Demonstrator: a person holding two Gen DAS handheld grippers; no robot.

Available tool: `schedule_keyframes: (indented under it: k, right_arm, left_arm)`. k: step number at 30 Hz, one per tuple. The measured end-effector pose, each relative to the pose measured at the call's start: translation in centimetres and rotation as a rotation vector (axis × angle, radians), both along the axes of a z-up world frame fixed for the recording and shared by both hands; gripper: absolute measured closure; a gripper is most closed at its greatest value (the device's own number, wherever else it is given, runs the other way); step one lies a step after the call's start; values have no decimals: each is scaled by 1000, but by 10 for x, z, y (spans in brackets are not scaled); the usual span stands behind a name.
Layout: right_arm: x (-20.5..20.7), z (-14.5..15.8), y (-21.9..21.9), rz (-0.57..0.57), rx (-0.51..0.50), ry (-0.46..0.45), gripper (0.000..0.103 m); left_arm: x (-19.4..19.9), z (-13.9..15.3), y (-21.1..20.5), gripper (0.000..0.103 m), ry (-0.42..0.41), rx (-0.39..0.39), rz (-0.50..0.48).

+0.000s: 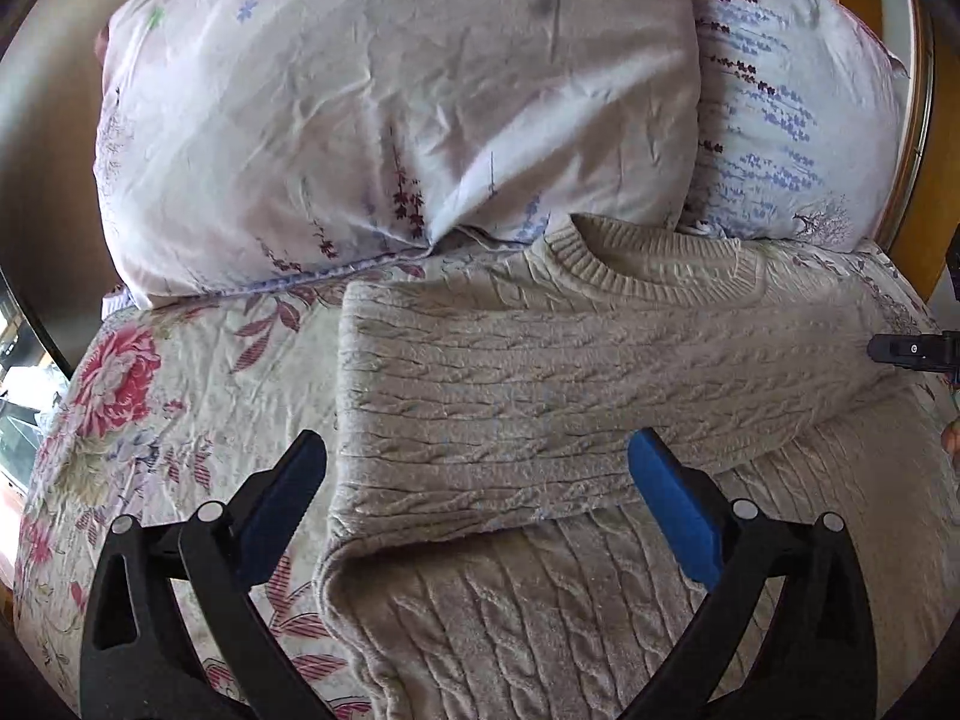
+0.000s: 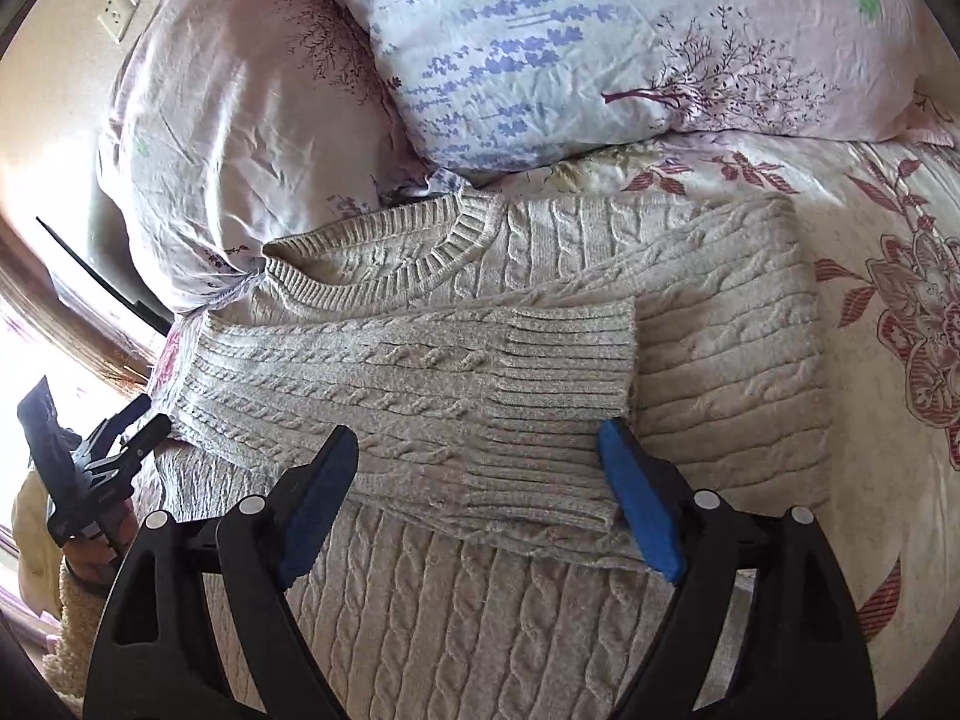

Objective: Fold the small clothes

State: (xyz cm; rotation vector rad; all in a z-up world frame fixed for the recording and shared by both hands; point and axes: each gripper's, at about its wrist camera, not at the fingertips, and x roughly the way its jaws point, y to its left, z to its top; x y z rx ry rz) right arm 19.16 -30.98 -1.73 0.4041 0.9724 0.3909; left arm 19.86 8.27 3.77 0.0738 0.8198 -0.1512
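1. beige cable-knit sweater lies flat on the floral bedspread, collar toward the pillows, both sleeves folded across its chest.
2. left gripper: jaws wide, empty, above the sweater's left edge.
3. right gripper: jaws wide, empty, straddling the upper sleeve's ribbed cuff.

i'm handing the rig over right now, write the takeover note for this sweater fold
Left tool: open, holding nothing, over the sweater's folded side.
Right tool: open, holding nothing, over the sleeve cuff.
Cable-knit sweater: flat on the floral bedspread, collar toward the pillows.
Done: both sleeves folded in across the chest; the ribbed cuff lies on top.
Left: probably fold the lower body up toward the collar, then tidy.
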Motion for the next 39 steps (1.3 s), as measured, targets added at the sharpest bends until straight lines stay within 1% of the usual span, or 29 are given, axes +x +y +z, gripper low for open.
schedule_keyframes:
  k: [1,2,3,4,5,7,10,11,13,15,19,22,23,25,26,27,28,30,31,32,35,37,39]
  right_arm:
    - [0,-1,0,5,3,4,17]
    - [1,-1,2,14,0,6,13]
    - [1,-2,4,28,-5,6,8]
    - [2,-2,7,41,-15,3,6]
    - [2,-3,12,55,-35,-1,3]
    - [0,-1,19,59,-91,-2,3]
    - [-13,7,11,31,-116,7,3]
    - [-21,12,3,13,-111,-3,3]
    - [-43,21,-20,-31,-90,-33,1]
    - [-66,24,-45,-70,-80,-30,1]
    - [-118,21,-82,-150,-125,-11,1]
    - [-153,14,-101,-172,-47,6,1]
    - [-163,11,-104,-171,-17,10,1]
    - [-181,7,-107,-153,49,19,1]
    - [-189,5,-106,-137,73,24,4]
    - [-194,3,-103,-121,84,29,11]
    - [-200,1,-100,-107,89,36,14]
    - [-206,-6,-99,-97,100,61,24]
    - [-209,-9,-99,-94,114,71,27]
    - [-214,-11,-99,-97,131,69,29]
    - [-223,-14,-102,-99,190,62,32]
    - [-229,-17,-103,-82,229,63,36]
    - [-235,-20,-102,-60,282,65,41]
  left_arm:
    - [4,-8,1,4,43,-30,3]
    - [8,-15,3,5,83,-55,12]
    - [11,-22,5,6,113,-69,19]
    - [13,-27,5,6,125,-70,21]
    - [12,-28,3,6,118,-58,22]
    - [8,-24,1,6,110,-58,23]
    - [-15,-7,8,6,58,-114,-4]
    - [-26,-1,12,5,38,-117,-9]
    - [-48,9,20,2,15,-97,-12]
    - [-74,13,30,2,7,-90,-9]
    - [-115,10,46,2,51,-123,14]
    - [-143,4,49,2,78,-121,29]
    - [-151,3,50,2,89,-139,22]
    - [-166,-1,52,2,125,-202,-2]
    - [-172,-4,52,2,140,-242,-19]
    - [-178,-8,53,2,152,-284,-36]
    - [-182,-11,53,2,162,-316,-46]
    - [-190,-18,54,2,189,-358,-49]
    - [-193,-21,54,2,198,-378,-53]
    - [-198,-21,54,2,183,-382,-54]
    - [-209,-21,53,3,182,-413,-69]
    - [-215,-21,52,4,180,-437,-81]
    - [-220,-22,51,11,180,-461,-88]
